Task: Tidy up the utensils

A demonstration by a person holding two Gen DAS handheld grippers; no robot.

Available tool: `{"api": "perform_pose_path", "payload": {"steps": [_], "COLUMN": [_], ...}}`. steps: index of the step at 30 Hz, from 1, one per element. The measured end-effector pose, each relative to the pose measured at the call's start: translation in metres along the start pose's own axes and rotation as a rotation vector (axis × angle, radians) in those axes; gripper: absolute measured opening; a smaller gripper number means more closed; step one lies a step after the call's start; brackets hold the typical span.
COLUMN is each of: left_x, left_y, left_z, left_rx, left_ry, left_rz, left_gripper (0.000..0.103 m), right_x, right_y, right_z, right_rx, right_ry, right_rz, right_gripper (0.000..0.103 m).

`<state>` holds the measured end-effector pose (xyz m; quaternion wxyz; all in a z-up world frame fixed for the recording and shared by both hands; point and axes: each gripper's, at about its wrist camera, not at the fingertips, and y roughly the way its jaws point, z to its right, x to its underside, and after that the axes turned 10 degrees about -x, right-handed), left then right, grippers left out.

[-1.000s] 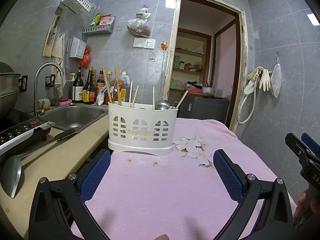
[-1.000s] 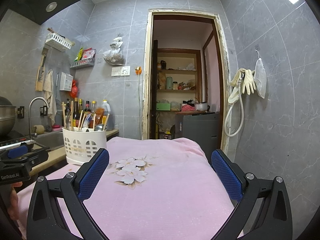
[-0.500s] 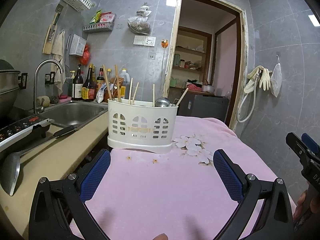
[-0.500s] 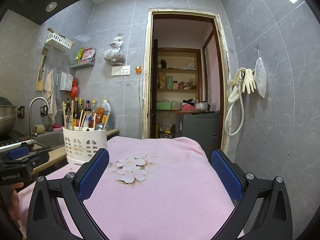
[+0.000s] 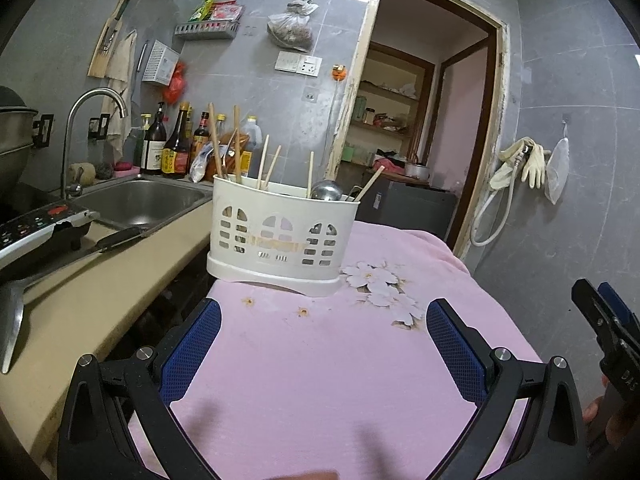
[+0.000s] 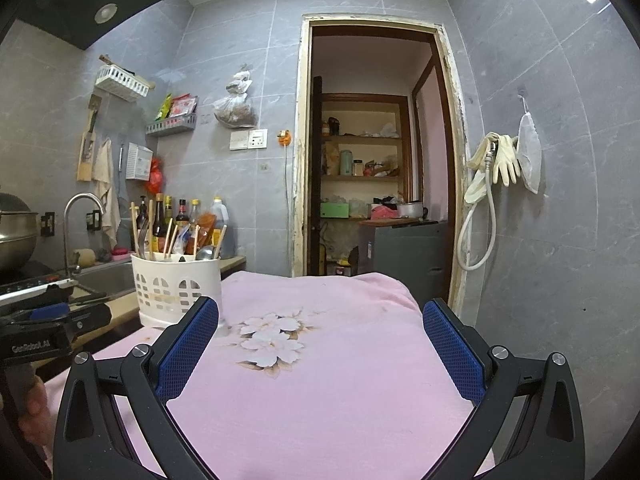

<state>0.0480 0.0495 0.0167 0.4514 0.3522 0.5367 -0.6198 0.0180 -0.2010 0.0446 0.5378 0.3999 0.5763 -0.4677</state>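
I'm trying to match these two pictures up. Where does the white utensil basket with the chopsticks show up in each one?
Left wrist view: the white utensil basket stands centre, just beyond the open left gripper, on the pink cloth.
Right wrist view: it sits at left, beside the sink.
Shared landmark: the white flower print on the cloth.

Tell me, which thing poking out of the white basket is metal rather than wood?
The rounded steel ladle bowl, toward the right end of the white basket. It is shiny and grey; the other things visibly sticking up are thin, pale wooden chopsticks.
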Motion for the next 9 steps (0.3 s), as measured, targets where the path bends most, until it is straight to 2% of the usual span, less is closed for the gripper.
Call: {"api": "perform_pose_path", "payload": {"steps": [9], "left_x": [-0.0003], "left_y": [-0.0019], "left_z": [0.0024], "left_rx": [-0.036], "left_ry": [0.034], "left_rz": [0.02], "left_gripper": [0.101], "right_x": [0.0017], "right_y": [0.0024], "right_z": [0.0001], "right_rx": [-0.004], "right_ry": [0.008], "right_rz": [-0.003], "right_gripper": [0.103]}}
